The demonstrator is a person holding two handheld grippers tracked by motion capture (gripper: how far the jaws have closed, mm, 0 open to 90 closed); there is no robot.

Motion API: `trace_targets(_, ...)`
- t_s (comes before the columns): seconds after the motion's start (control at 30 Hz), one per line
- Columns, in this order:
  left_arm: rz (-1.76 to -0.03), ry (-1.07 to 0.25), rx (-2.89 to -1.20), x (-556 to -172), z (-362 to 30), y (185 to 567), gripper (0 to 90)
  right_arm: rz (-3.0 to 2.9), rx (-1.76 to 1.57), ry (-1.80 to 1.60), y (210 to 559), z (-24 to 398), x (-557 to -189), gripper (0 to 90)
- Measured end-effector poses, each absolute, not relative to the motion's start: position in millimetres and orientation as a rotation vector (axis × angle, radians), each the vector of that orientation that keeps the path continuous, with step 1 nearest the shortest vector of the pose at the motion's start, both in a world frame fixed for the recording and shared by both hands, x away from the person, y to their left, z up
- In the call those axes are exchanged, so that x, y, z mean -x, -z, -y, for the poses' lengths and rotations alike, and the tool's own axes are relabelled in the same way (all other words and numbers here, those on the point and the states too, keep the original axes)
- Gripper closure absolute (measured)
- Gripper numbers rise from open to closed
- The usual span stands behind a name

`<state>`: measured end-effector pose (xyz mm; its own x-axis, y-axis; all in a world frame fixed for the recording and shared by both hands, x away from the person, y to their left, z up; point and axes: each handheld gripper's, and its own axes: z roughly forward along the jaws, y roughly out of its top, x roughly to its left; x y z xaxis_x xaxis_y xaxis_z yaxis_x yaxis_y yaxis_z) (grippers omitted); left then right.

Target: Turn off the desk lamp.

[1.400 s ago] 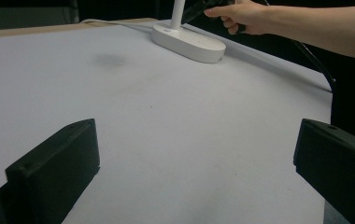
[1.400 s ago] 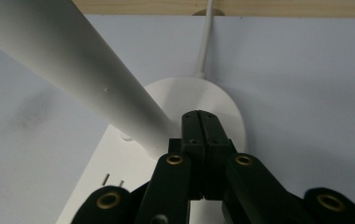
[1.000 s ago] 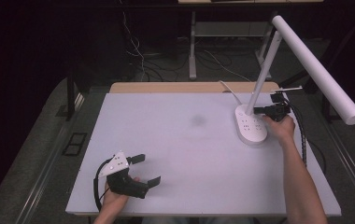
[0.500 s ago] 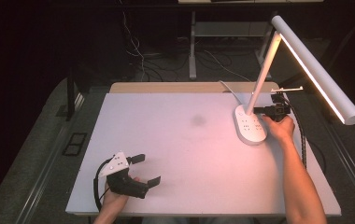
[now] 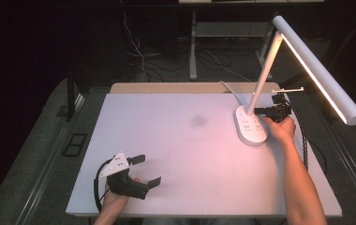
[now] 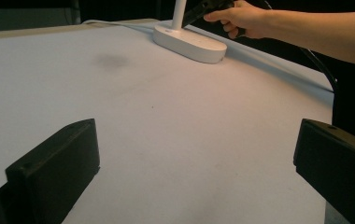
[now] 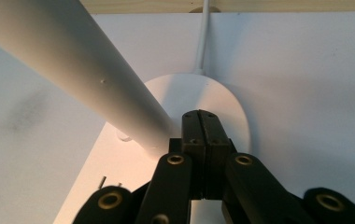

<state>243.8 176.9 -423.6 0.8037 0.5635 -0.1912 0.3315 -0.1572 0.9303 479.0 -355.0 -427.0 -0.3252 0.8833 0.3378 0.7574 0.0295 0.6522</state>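
A white desk lamp stands at the table's right. Its oval base (image 5: 250,127) rests on the table, its stem (image 5: 266,75) leans up to the right, and its long head (image 5: 319,70) glows along the underside. My right gripper (image 5: 258,111) is shut with nothing between the jaws. Its tips (image 7: 202,125) sit over the base (image 7: 213,95), right beside the foot of the stem (image 7: 73,60). My left gripper (image 5: 146,171) rests low at the table's front left, jaws wide open (image 6: 194,158) and empty, pointing at the lamp base (image 6: 189,43).
The lamp's white cord (image 5: 230,90) runs from the base to the table's back edge, where a wooden strip (image 5: 166,87) lies. A faint dark smudge (image 5: 197,121) marks the white table top (image 5: 176,140). Floor cables and a dark surround lie beyond.
The lamp's head has lit up and a warm glow now falls on the table around the base. Neither hand has moved.
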Motion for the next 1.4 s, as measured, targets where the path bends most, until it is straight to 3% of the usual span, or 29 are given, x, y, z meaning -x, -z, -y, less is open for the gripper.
trace_targets(1.4,-0.695,-0.246,-1.772,-241.6,-176.5,423.3,0.0,-2.147,-1.689,-1.117,425.6,351.5,-480.8,90.0)
